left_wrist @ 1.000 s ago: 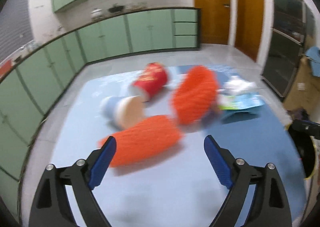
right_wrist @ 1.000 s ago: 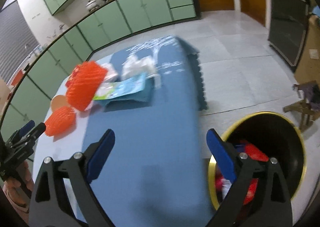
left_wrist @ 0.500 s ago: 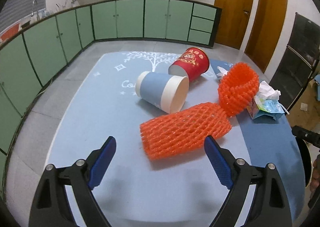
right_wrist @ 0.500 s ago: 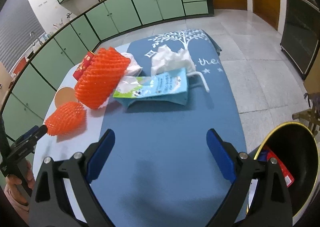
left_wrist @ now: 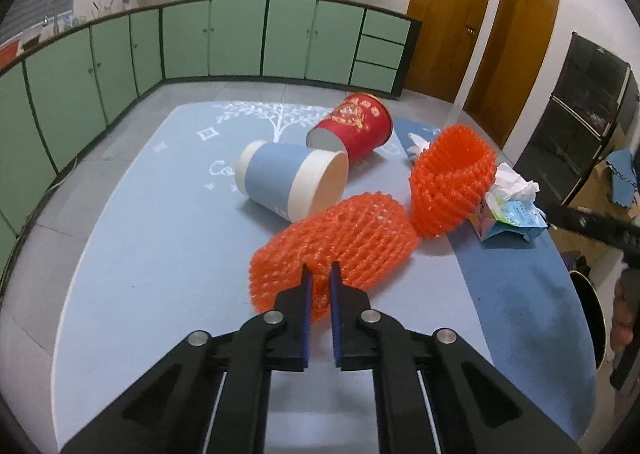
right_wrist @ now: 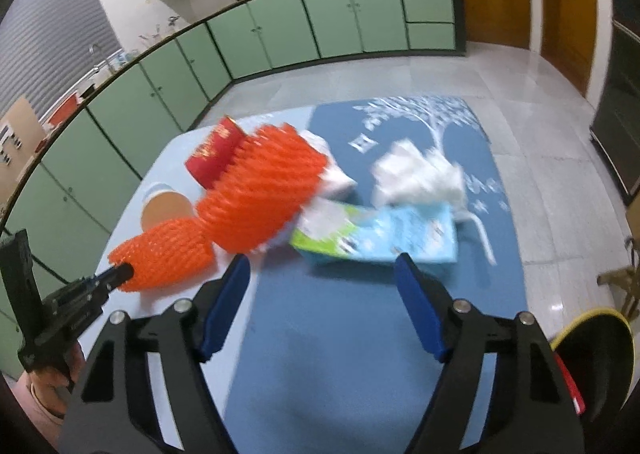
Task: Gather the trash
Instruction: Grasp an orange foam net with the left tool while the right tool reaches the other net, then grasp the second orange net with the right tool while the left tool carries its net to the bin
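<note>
My left gripper is closing, and its pads pinch the near end of an orange foam net lying on the blue table. A second orange net stands just behind it. Further back a blue paper cup and a red cup lie on their sides. My right gripper is closing too, with nothing between its fingers. It hovers just short of a blue-green package with crumpled white tissue behind it.
A black bin with a yellow rim stands off the table's right edge, red trash inside it. Green cabinets run along the back and left, and wooden doors stand at the right. A hand shows under the left gripper in the right wrist view.
The left gripper's jaws have come together on the near orange net. The right gripper has swung from the bin toward the package, and its jaws have narrowed a little.
</note>
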